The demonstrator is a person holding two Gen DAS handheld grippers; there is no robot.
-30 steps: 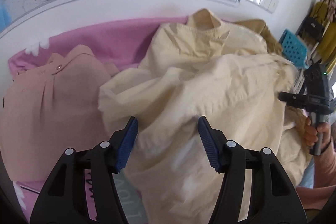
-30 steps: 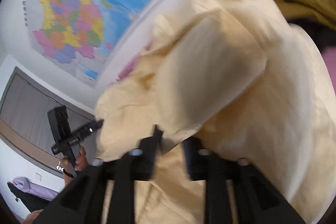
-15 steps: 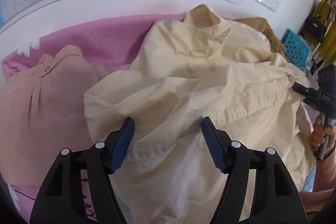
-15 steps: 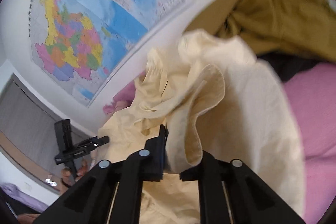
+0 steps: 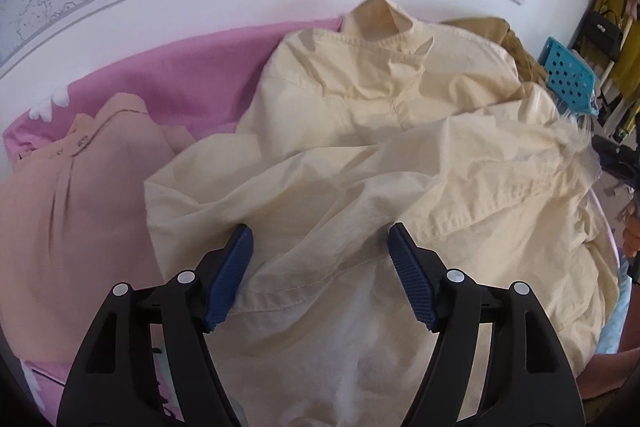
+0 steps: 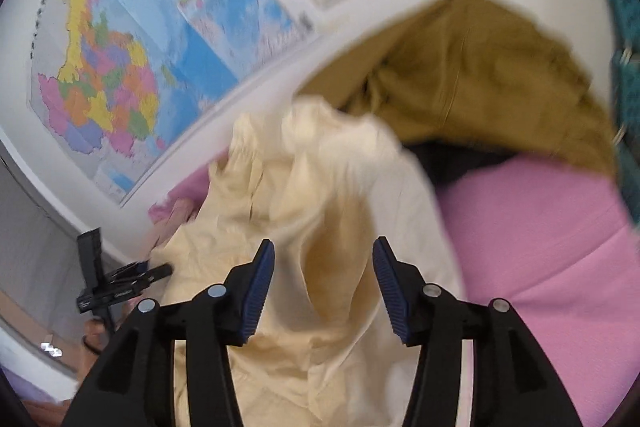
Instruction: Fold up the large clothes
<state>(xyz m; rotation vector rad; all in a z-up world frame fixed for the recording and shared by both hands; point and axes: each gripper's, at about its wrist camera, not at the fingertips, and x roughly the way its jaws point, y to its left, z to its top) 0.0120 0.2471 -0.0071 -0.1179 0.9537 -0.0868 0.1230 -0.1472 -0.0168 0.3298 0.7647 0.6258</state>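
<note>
Left claw (image 5: pixel 320 247) hovered low over the cream shirt (image 5: pixel 380 155), jaws spread wide, gripping nothing; the shirt lay crumpled on a pink sheet (image 5: pixel 168 83), collar toward the wall. Right claw (image 6: pixel 323 267) was likewise released, a raised fold of shirt (image 6: pixel 320 187) between its fingers without being pinched.

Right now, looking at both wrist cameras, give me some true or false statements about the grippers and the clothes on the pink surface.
1. The left gripper is open over the crumpled cream-yellow shirt. True.
2. The right gripper is clamped on the shirt. False: its jaws stand apart.
3. A folded tan-pink garment lies left of the shirt. True.
4. The mustard-brown garment lies on a green sheet. False: the pink sheet.
</note>
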